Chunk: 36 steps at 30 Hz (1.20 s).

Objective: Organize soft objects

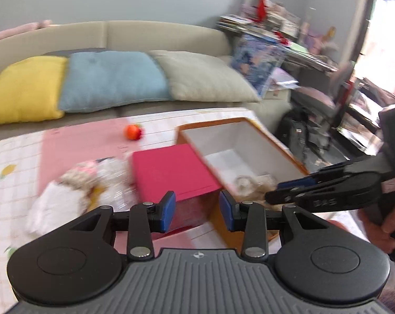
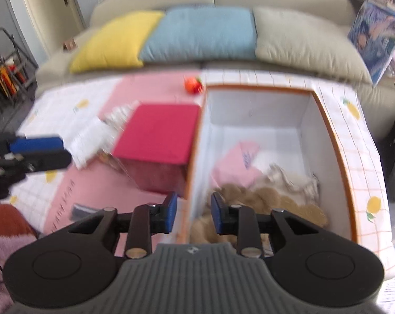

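My left gripper [image 1: 197, 210] hangs above the checked pink-and-white mat [image 1: 19, 157], its blue pads parted with a clear gap and nothing between them. Past its fingertips sits the red box [image 1: 171, 172], closed side up, near the middle of the mat. Left of that box, touching its side, lies a heap of soft things: a white plush toy [image 1: 53, 204] with a beige and pink piece on it, and a crinkled clear plastic bag [image 1: 116, 183], all blurred. A small orange toy [image 1: 132, 132] rests alone toward the mat's far edge, near the sofa [image 1: 158, 32] with its yellow cushion [image 1: 24, 86], blue cushion [image 1: 113, 81] and grey cushion [image 1: 205, 76].

My right gripper [image 2: 192, 213] hovers over the near wall of the open white box [image 2: 325, 136], the orange-rimmed one just right of the red box and close against it. Its jaws are also apart and hold nothing; one pad lies outside the wall, the other over the inside. In the box's near end lie a tan plush toy [image 2: 265, 198], a pale grey-white soft piece [image 2: 294, 180] and a pink cloth [image 2: 236, 164]. The box stands at the mat's right edge.
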Tool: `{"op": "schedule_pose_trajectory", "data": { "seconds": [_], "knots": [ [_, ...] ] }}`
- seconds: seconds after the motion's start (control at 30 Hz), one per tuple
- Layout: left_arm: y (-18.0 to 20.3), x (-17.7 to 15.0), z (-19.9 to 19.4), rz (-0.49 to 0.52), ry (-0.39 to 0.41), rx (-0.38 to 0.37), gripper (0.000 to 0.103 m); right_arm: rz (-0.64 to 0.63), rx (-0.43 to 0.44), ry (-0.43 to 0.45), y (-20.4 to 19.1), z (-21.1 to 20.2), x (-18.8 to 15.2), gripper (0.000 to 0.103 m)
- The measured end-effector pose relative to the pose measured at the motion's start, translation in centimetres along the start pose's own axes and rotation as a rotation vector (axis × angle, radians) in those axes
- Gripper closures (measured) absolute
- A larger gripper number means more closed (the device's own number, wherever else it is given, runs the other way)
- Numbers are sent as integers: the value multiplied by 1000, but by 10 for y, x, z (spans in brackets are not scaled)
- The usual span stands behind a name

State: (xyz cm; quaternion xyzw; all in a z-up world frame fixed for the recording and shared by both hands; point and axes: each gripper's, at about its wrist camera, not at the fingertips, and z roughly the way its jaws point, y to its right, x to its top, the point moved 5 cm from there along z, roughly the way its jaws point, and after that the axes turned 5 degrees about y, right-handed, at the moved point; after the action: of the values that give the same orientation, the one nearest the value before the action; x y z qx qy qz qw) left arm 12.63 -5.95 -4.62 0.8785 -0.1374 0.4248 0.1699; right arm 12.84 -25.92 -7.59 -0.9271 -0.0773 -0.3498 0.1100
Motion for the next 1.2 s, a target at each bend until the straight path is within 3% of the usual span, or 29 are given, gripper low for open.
{"op": "schedule_pose_trajectory", "data": {
  "seconds": [0.2, 0.43, 0.57, 0.67, 0.73, 0.93, 1.1, 1.2],
  "knots": [
    [-50, -27, -22, -116, -15, 105, 59, 13, 69, 41, -55, 10, -9, 67],
    [-91, -39, -31, -178, -3, 152, 57, -140, 89, 10, -110, 44, -15, 63],
    [-108, -41, -28, -165, -1, 178, 51, -224, 76, 48, -130, 55, -9, 53],
    [-121, -41, -23, -135, 1, 204, 43, -290, 60, 82, -140, 61, -2, 50],
    [-133, -40, -19, -134, 0, 223, 32, -337, 44, 96, -146, 70, 4, 45],
    [-168, -33, 8, -83, -6, 269, 16, -431, -4, 135, -157, 98, 28, 38],
    [-200, -43, 48, -32, -93, 309, 15, -462, -57, 139, -162, 130, 53, 36],
    [-216, -49, 69, -47, -128, 293, 15, -506, -92, 142, -165, 151, 63, 35]
  ]
}}
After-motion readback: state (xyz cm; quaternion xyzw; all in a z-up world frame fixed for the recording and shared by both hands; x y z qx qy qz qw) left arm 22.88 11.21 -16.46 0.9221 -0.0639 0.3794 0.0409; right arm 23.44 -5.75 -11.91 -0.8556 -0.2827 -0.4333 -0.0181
